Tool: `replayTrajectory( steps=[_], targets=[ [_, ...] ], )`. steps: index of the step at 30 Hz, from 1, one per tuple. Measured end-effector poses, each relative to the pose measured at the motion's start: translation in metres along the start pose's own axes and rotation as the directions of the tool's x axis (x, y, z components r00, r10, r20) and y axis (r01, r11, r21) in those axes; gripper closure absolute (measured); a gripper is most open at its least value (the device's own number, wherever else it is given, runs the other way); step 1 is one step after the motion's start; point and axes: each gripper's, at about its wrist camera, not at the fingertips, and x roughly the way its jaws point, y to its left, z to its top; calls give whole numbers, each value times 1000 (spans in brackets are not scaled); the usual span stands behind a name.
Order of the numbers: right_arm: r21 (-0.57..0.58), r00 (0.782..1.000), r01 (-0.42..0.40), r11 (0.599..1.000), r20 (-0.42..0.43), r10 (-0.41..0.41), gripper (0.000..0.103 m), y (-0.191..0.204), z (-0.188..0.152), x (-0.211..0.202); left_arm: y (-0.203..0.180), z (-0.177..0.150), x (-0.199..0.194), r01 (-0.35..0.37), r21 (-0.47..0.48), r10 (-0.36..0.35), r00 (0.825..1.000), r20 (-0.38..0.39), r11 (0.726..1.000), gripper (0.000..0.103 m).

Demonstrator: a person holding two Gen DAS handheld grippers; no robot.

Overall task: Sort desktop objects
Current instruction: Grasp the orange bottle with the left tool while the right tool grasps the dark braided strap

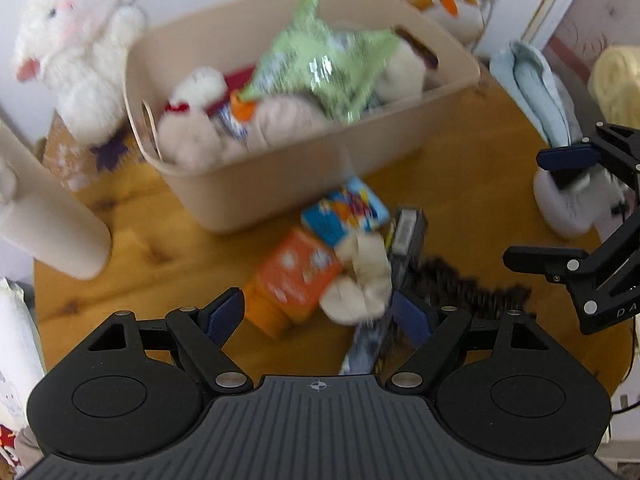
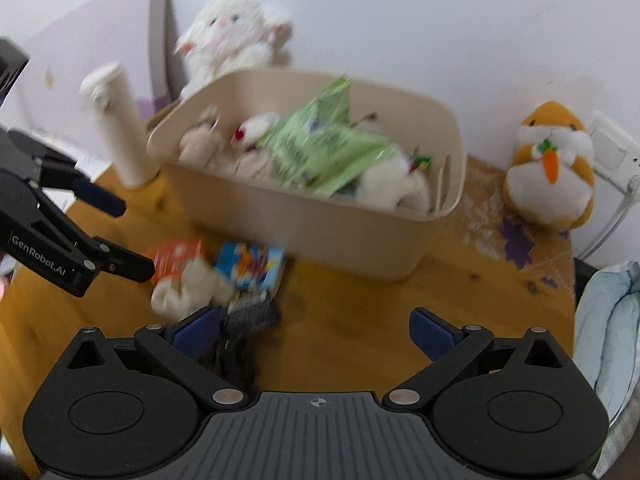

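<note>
Both grippers spread wide and empty above the clutter beside the bin.

The left gripper (image 1: 318,312) straddles a small cream plush toy (image 1: 362,276) lying against an orange carton (image 1: 292,280) before the beige plastic bin (image 1: 280,184); the right gripper (image 2: 314,330) holds nothing. Closing here could pinch the carton too, since they touch.
</note>
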Motion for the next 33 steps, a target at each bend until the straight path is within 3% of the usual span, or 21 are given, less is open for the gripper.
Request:
replayTrajectory(
  steps=[6, 11, 16, 29, 33],
  targets=[
    [-78, 995, -20, 997, -95, 12, 0, 16, -29, 15, -2, -20, 17, 23, -19, -25, 997, -79, 1000, 20],
    [-128, 987, -24, 991, -158, 3, 0, 24, -46, 27, -6, -31, 36, -5, -6, 5, 995, -103, 1000, 20],
    [-133, 979, -11, 991, -205, -17, 0, 26, -57, 42, 0, -37, 53, -8, -103, -2, 995, -102, 995, 20],
    [-150, 979, -23, 988, -203, -8, 3, 31, -56, 61, 3, -19, 75, -25, -171, 13, 997, -70, 985, 20],
    [-142, 980, -24, 990, -199, -4, 11, 29, -53, 67, 0, -14, 78, -39, -152, 31, 998, -55, 988, 20]
  ],
)
